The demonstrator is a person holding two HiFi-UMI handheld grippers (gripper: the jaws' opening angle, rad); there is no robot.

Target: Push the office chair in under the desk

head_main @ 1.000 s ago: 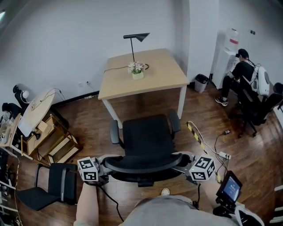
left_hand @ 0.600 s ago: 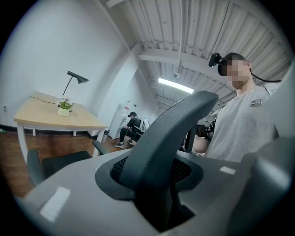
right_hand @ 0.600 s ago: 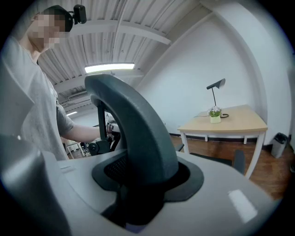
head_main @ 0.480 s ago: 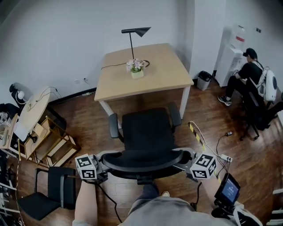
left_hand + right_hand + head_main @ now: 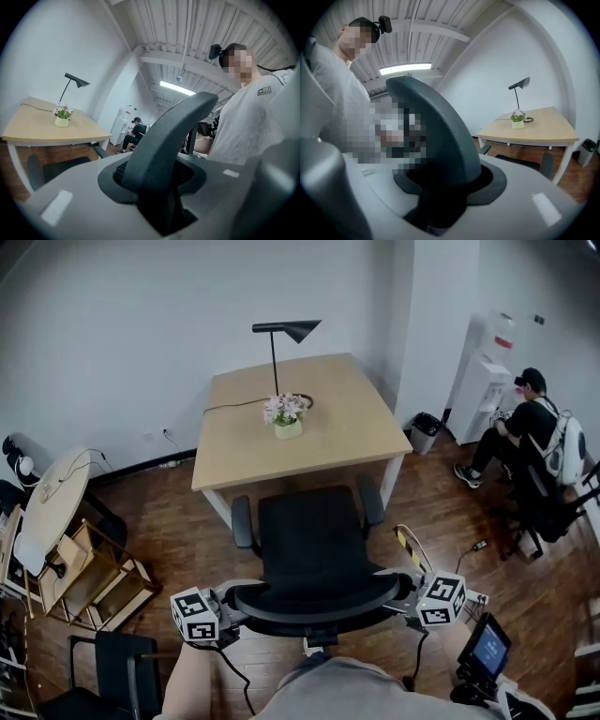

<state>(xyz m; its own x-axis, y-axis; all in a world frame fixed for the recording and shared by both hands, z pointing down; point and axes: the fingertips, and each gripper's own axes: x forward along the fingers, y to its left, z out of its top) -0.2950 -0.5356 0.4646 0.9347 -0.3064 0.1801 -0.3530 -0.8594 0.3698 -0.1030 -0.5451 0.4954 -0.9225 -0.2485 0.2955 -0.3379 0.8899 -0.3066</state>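
Observation:
The black office chair (image 5: 314, 538) stands on the wood floor facing the light wooden desk (image 5: 337, 432), its seat front just below the desk's near edge. I hold the curved backrest (image 5: 314, 598) at both ends. My left gripper (image 5: 234, 604) has the backrest's left edge (image 5: 164, 136) between its jaws, and they are closing on it. My right gripper (image 5: 398, 589) is shut on the backrest's right edge (image 5: 436, 136). In the gripper views the left gripper (image 5: 159, 187) and the right gripper (image 5: 440, 197) each clasp the dark rim.
A black lamp (image 5: 281, 331) and a potted flower (image 5: 285, 415) stand on the desk. A person (image 5: 530, 427) sits far right by a water dispenser (image 5: 487, 371). Cables and a power strip (image 5: 469, 570) lie at right. A wooden shelf (image 5: 103, 577) and small chair (image 5: 122, 681) stand left.
The chair has rolled forward toward the desk with both grippers on its backrest. The desk now sits closer, and the seat front has reached its near edge.

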